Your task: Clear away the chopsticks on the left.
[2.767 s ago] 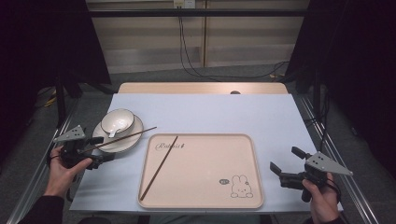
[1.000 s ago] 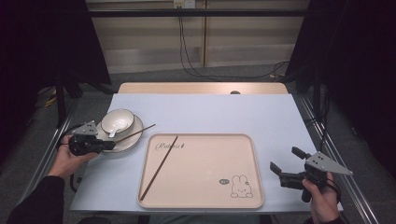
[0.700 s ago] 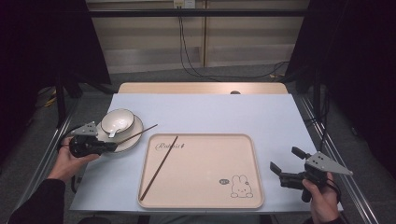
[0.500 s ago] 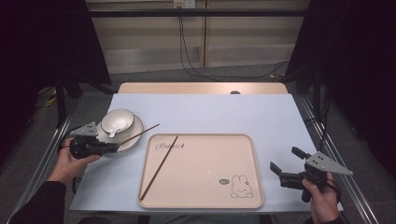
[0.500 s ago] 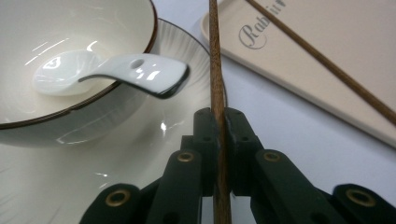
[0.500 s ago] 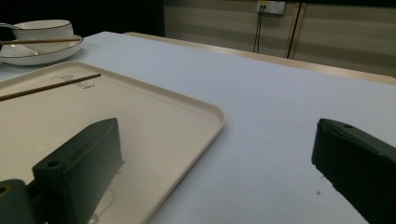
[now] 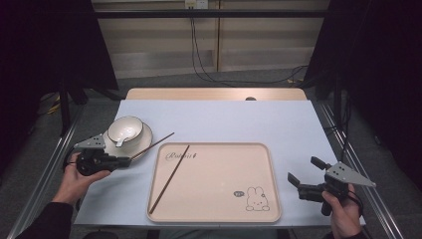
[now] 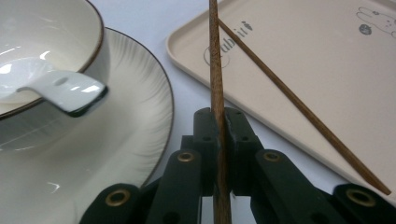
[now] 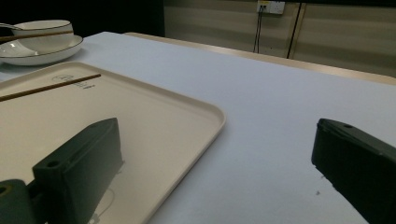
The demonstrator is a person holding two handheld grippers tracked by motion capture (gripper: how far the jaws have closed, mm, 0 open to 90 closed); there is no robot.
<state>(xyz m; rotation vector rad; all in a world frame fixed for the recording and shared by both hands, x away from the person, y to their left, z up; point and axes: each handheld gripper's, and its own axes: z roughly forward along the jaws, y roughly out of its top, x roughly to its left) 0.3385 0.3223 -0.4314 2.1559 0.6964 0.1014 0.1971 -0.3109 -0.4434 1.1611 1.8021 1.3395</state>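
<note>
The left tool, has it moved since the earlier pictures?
Yes. The left tool, gripping a chopstick, first moved up close to the plate, then slid back toward the table's near edge.

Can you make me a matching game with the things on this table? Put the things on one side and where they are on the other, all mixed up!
Things:
1. thin brown wooden chopstick
2. second brown wooden chopstick
3. white ceramic spoon
4. small white bowl with a dark rim

Places:
A. standing on the round cream plate
B. lying flat in the beige bunny tray
C. resting in the bowl, handle over its rim
D. pinched in the left gripper

Right pairs: 1-D, 2-B, 3-C, 4-A
</note>
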